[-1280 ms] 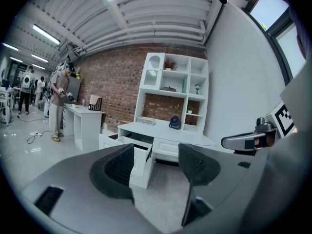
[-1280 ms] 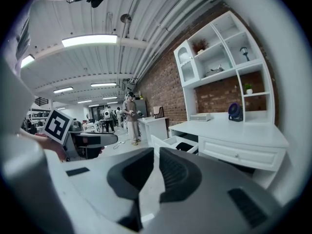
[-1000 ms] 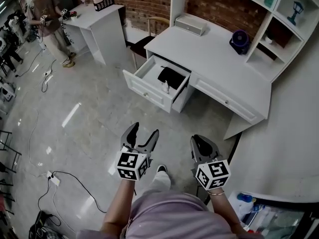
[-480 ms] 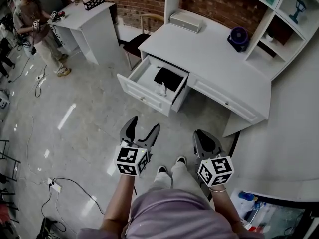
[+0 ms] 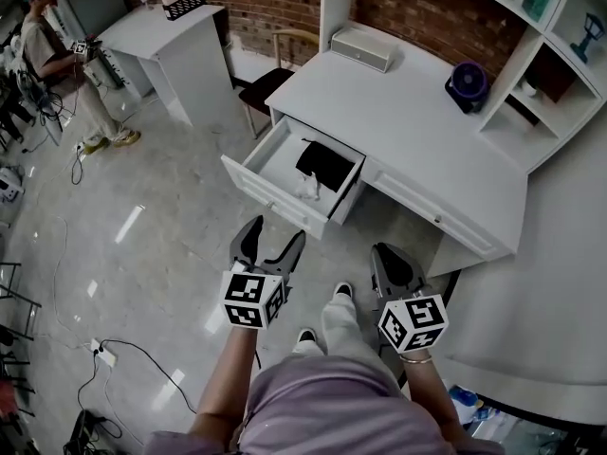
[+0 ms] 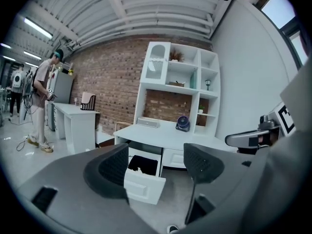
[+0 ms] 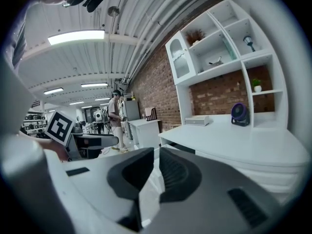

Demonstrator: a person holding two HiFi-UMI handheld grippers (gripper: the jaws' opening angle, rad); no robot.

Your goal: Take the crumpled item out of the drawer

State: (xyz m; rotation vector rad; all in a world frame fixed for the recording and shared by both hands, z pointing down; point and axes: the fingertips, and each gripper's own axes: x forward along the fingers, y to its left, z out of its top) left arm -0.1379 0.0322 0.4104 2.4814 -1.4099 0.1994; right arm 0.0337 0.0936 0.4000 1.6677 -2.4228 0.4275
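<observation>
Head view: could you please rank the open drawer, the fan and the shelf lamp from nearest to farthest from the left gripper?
1. Drawer, just ahead of the left gripper, standing open toward it.
2. Fan, at the back right of the desk.
3. Lamp, top right, beyond the fan.

My head camera looks steeply down from above my left gripper point(image 5: 275, 233) and right gripper point(image 5: 391, 259); each gripper camera sits low, looking forward along its jaws; all three views share the white desk point(image 5: 408, 112); head and left gripper views share its open drawer point(image 5: 267, 193).
</observation>
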